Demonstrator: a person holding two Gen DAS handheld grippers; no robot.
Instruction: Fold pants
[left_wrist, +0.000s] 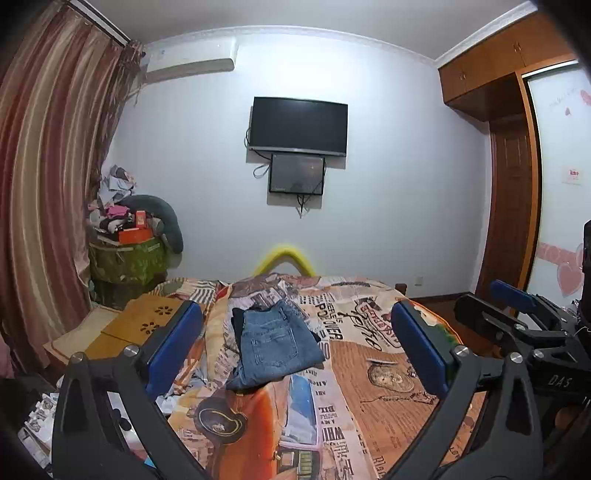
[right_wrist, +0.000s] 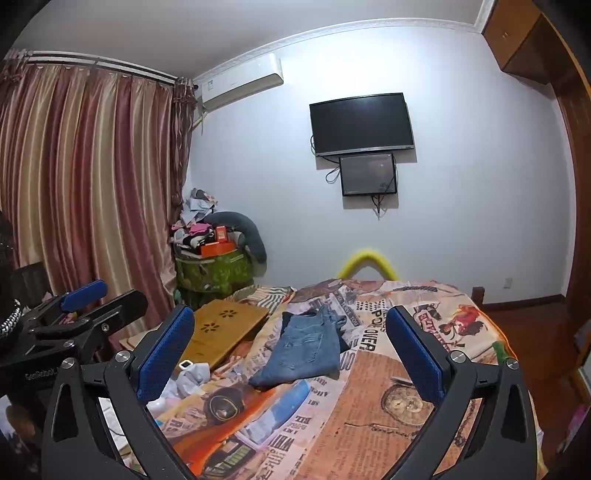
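- Pants (left_wrist: 275, 341) are the subject: blue denim, already lying as a compact folded stack on the printed bedspread (left_wrist: 369, 387), a back pocket facing up, near the middle of the bed and beyond both of my claws.
- Nearest to the lens, my left gripper (left_wrist: 295, 339) stands with its blue pads spread wide and nothing between them; it hangs above the bedspread, well apart from the denim.
- My right gripper (right_wrist: 291, 347) shows the same state in its own view: jaws wide apart, holding nothing, raised clear of the bed.
- Each claw appears at the edge of the other's view, so I judge that they are side by side and level.
- Beyond the pads, the stack's near edge looks uneven: one corner droops toward me and a dark layer (left_wrist: 236, 321) shows at the left side.
- I judge the fold nearly or fully complete; what remains, if anything, is squaring.
- To do it well, I should come down low, pinch only the stray corner, and tuck it under without dragging the whole stack across the cover.
- Left of the pants, a wooden lap tray (right_wrist: 221, 328) rests on the bed, and crumpled white items (right_wrist: 188, 380) lie close to my right claw; I should keep both clear.
- Farthest, a wall television (left_wrist: 298, 125) marks the far end.
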